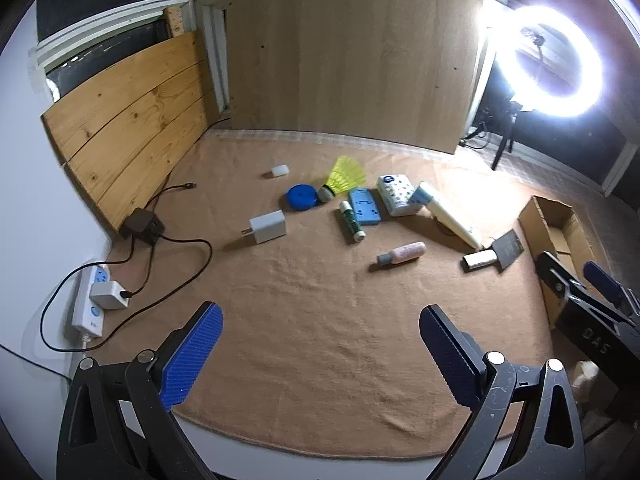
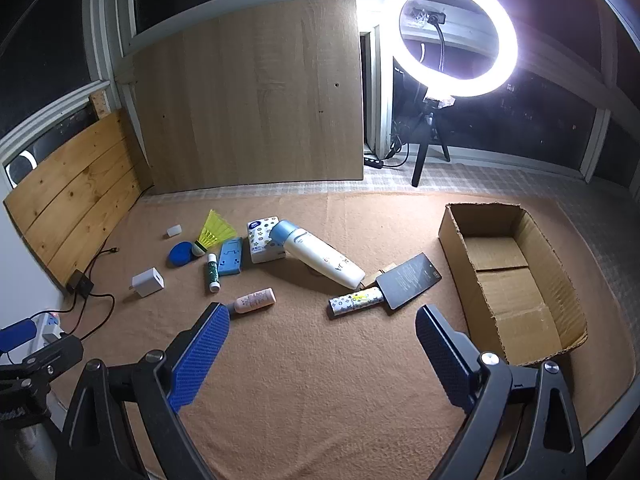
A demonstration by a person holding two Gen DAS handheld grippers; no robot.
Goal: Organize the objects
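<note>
Small objects lie scattered on a tan mat (image 1: 312, 320): a white charger (image 1: 266, 227), a blue round tin (image 1: 301, 197), a yellow shuttlecock (image 1: 342, 178), a green-white tube (image 1: 352, 222), a blue case (image 1: 364, 206), a tissue pack (image 1: 396, 194), a white-and-blue bottle (image 2: 320, 258), a pink bottle (image 2: 256, 300), a patterned roll (image 2: 356, 300) and a black card (image 2: 408, 280). An open, empty cardboard box (image 2: 516, 276) stands at the right. My left gripper (image 1: 320, 356) and right gripper (image 2: 322, 354) are both open, empty, above the near mat.
A power strip (image 1: 92, 304) with plugged adapter and black cables lies at the mat's left edge. Wooden boards (image 1: 132, 128) lean along the left and back. A lit ring light (image 2: 452, 36) on a tripod stands at the back right. A small white cap (image 1: 280, 171) lies far back.
</note>
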